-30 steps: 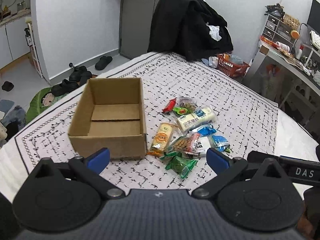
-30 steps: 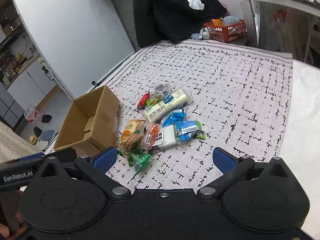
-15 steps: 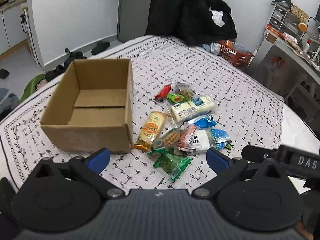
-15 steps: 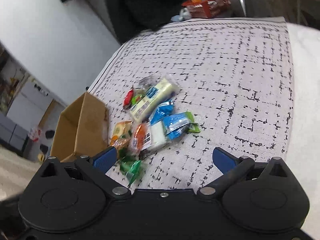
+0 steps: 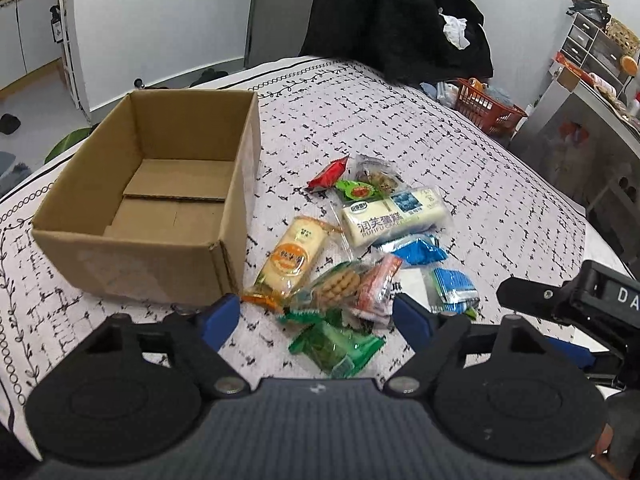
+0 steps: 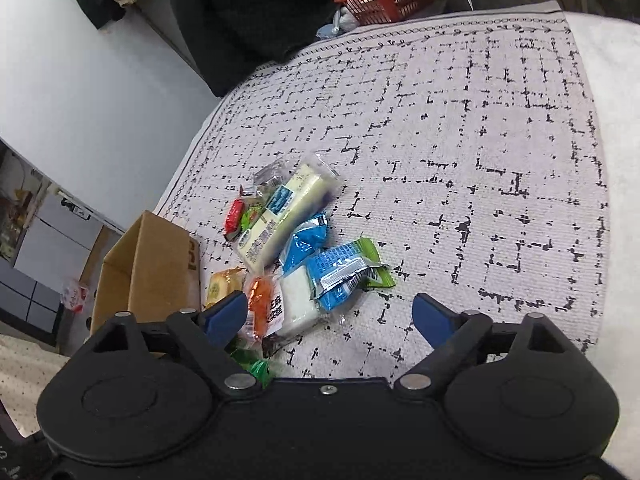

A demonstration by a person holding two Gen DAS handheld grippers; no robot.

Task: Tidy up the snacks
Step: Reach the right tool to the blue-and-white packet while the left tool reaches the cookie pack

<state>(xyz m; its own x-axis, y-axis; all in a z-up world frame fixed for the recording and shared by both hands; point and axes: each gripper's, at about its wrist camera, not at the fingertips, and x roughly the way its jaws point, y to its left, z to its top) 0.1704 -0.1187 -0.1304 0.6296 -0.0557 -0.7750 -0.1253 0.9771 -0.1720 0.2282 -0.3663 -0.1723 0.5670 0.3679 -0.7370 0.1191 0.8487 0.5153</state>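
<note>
left gripper (image 5: 316, 318) wide, empty, now closer over green packet (image 5: 336, 346) | right gripper (image 6: 330, 318) wide (empty) | cardboard box (image 5: 132, 236) unfilled

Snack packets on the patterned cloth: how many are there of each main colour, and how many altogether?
Red packets: 2
Green packets: 2
Blue packets: 2
White packets: 2
Yellow packets: 1
Clear packets: 2
Total: 11

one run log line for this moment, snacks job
stage: approach | left claw: open, empty | right claw: open, empty | cardboard box: empty | snack pile: beside box
</note>
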